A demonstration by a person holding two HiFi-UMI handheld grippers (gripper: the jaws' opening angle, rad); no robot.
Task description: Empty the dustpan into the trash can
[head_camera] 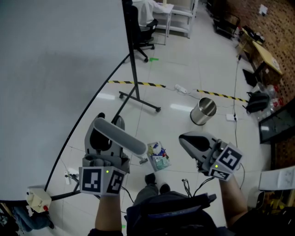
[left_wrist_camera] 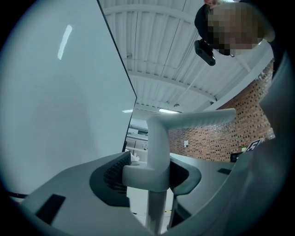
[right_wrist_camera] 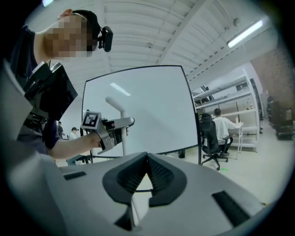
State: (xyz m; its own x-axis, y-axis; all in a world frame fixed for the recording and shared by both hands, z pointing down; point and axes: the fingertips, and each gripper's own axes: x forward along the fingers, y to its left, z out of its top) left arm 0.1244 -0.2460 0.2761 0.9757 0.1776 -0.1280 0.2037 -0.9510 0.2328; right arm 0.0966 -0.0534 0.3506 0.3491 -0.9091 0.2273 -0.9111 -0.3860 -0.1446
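While the left gripper [head_camera: 109, 124] is clamped on the dustpan's grey handle [head_camera: 120, 135], the right gripper [head_camera: 186, 139] carries nothing. In the left gripper view the jaws stand part-way apart, their ribbed inner faces pressed on either side of the handle's upright post. They grip it at a thick collar just below the angled grip, which bends off to the right. In the right gripper view the jaws meet at their tips, with only a small triangular gap behind them and nothing in it.

The dustpan [head_camera: 158, 157] sits low between the two grippers in the head view, just beyond the person's shoes [head_camera: 150, 178]. It holds a heap of mixed scraps in white, blue and green. Whether it rests on the floor [head_camera: 184, 64] or hangs just above it cannot be told. The trash can [head_camera: 203, 111], round, shiny metal and open at the top, stands upright on the floor farther off and to the right. It is well apart from the dustpan and beyond the right gripper.

A large whiteboard [head_camera: 55, 69] on a wheeled stand fills the left side. Beyond its foot a strip of yellow-and-black tape [head_camera: 138, 84] crosses the floor, with a white power strip [head_camera: 180, 88] lying by a gap in it. At the far end a person [head_camera: 147, 9] sits on a black office chair [head_camera: 140, 32].
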